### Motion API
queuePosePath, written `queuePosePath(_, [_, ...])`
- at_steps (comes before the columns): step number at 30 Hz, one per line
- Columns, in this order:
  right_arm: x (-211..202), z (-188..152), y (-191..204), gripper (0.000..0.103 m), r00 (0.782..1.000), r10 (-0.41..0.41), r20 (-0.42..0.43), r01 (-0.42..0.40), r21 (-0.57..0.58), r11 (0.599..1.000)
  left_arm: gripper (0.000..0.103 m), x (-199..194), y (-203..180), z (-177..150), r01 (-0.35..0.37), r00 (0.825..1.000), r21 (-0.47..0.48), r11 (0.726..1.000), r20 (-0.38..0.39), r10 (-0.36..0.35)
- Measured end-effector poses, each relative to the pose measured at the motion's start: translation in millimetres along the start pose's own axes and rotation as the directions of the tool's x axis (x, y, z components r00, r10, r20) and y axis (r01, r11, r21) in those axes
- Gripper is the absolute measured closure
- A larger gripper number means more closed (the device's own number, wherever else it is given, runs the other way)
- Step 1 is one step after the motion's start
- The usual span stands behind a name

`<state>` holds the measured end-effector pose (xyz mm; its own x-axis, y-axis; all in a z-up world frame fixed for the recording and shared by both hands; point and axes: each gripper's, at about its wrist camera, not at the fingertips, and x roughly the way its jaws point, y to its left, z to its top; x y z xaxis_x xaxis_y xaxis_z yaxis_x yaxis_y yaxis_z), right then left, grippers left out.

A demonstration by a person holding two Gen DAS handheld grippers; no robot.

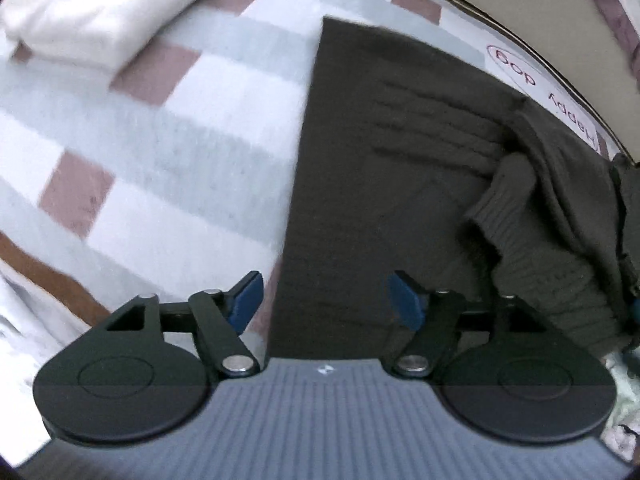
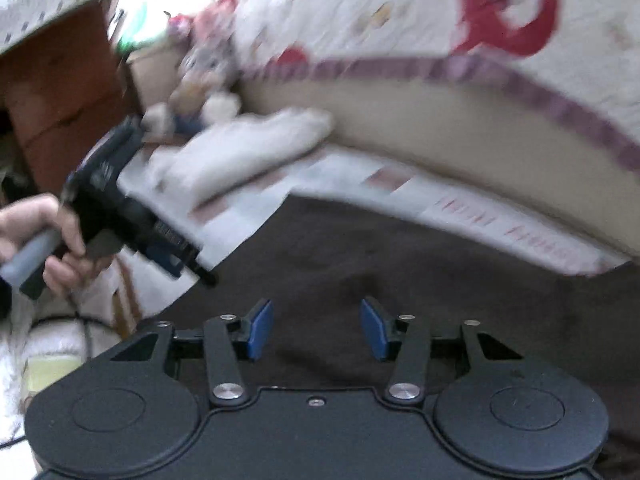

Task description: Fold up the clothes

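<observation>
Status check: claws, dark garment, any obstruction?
Left claw open, empty. Right claw open, empty. Dark sweater flat, sleeve bunched. White folded garment set aside.

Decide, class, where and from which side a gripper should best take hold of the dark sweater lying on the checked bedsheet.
Probably the ribbed cuff of the dark sweater: it lies bunched and raised on the flat body, so fingers could close over its fold from above. The straight left edge lies flush on the checked bedsheet, giving less purchase.

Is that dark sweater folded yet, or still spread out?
Partly folded: the dark sweater has one straight left edge, but its ribbed sleeve lies bunched on top.
</observation>
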<state>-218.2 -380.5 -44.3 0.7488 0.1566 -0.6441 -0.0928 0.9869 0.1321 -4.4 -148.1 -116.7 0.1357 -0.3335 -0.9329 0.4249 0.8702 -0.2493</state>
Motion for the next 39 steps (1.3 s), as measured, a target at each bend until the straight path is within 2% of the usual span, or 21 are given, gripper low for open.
queuePosePath(3, [21.2, -12.1, 29.6, 0.048, 0.995, 0.032, -0.092, -0.042, -0.11, 0.993, 0.031, 15.3, 6.8, -5.3, 0.041, 0.995, -0.035, 0.999, -0.087, -0.044])
queuePosePath(7, [28.0, -31.7, 52.4, 0.046, 0.989, 0.035, -0.146, -0.072, -0.258, 0.964, 0.023, 19.3, 5.3, -1.7, 0.062, 0.995, -0.043, 0.997, -0.076, -0.065])
queuePosePath(9, [31.0, -37.8, 57.3, 0.045, 0.986, 0.029, -0.167, -0.077, -0.291, 0.954, 0.007, 22.7, 4.9, -1.6, 0.093, 0.992, -0.048, 0.994, -0.077, -0.097])
queuePosePath(13, [31.0, -40.2, 58.8, 0.045, 0.984, 0.021, -0.18, -0.072, -0.285, 0.956, 0.006, 23.9, 4.3, -7.1, 0.116, 0.991, -0.059, 0.991, -0.066, -0.12])
queuePosePath(14, [30.3, -40.0, 58.1, 0.045, 0.984, 0.02, -0.178, -0.07, -0.28, 0.957, 0.009, 23.1, 5.7, -9.0, 0.12, 0.991, -0.056, 0.991, -0.054, -0.123])
queuePosePath(16, [28.0, -39.6, 56.0, 0.045, 0.985, 0.01, -0.17, -0.056, -0.269, 0.961, 0.035, 19.1, 8.3, -13.0, 0.102, 0.995, -0.037, 0.994, -0.007, -0.102])
queuePosePath(17, [28.0, -39.6, 55.7, 0.045, 0.986, 0.005, -0.164, -0.049, -0.265, 0.963, 0.065, 17.6, 9.4, -13.4, 0.074, 0.997, -0.033, 0.997, 0.018, -0.074])
queuePosePath(18, [26.6, -39.0, 54.6, 0.045, 0.988, 0.0, -0.155, -0.04, -0.261, 0.964, 0.09, 18.2, 8.9, -12.9, 0.058, 0.998, -0.039, 0.998, 0.035, -0.056])
queuePosePath(19, [27.1, -37.9, 54.0, 0.045, 0.989, -0.002, -0.147, -0.037, -0.259, 0.965, 0.094, 19.3, 9.4, -12.5, 0.067, 0.997, -0.049, 0.997, 0.039, -0.065])
queuePosePath(20, [26.6, -37.2, 53.5, 0.045, 0.99, -0.003, -0.138, -0.033, -0.258, 0.966, 0.094, 19.0, 10.1, -12.4, 0.084, 0.996, -0.058, 0.995, 0.048, -0.081])
queuePosePath(22, [24.3, -36.5, 54.5, 0.045, 0.993, -0.003, -0.116, -0.027, -0.255, 0.967, 0.095, 10.2, 12.4, -12.9, 0.163, 0.984, -0.071, 0.984, 0.09, -0.156])
queuePosePath(25, [22.4, -35.0, 55.8, 0.045, 0.996, 0.008, -0.089, -0.029, -0.24, 0.97, 0.096, -3.3, 14.6, -14.2, 0.28, 0.952, -0.08, 0.957, 0.149, -0.266])
queuePosePath(27, [21.4, -33.4, 53.1, 0.042, 0.996, 0.041, -0.08, -0.055, -0.188, 0.981, 0.096, -10.5, 11.9, -15.1, 0.324, 0.934, -0.063, 0.944, 0.179, -0.309])
queuePosePath(30, [20.6, -31.5, 52.2, 0.04, 0.992, 0.102, -0.073, -0.109, -0.098, 0.989, 0.096, -13.0, 11.6, -15.0, 0.357, 0.922, -0.06, 0.932, 0.182, -0.341])
queuePosePath(32, [20.2, -33.5, 59.1, 0.037, 0.986, 0.149, -0.076, -0.156, -0.09, 0.984, 0.096, -10.9, 10.2, -12.7, 0.373, 0.916, -0.068, 0.925, 0.184, -0.355])
queuePosePath(37, [43.0, -34.0, 89.8, 0.035, 0.982, 0.148, -0.121, -0.17, -0.198, 0.965, 0.096, -4.7, 4.4, -8.7, 0.426, 0.895, -0.101, 0.899, 0.189, -0.403])
queuePosePath(39, [60.6, -31.1, 98.3, 0.035, 0.981, 0.139, -0.138, -0.168, -0.226, 0.959, 0.096, -8.0, 8.1, -11.4, 0.43, 0.893, -0.093, 0.898, 0.19, -0.408])
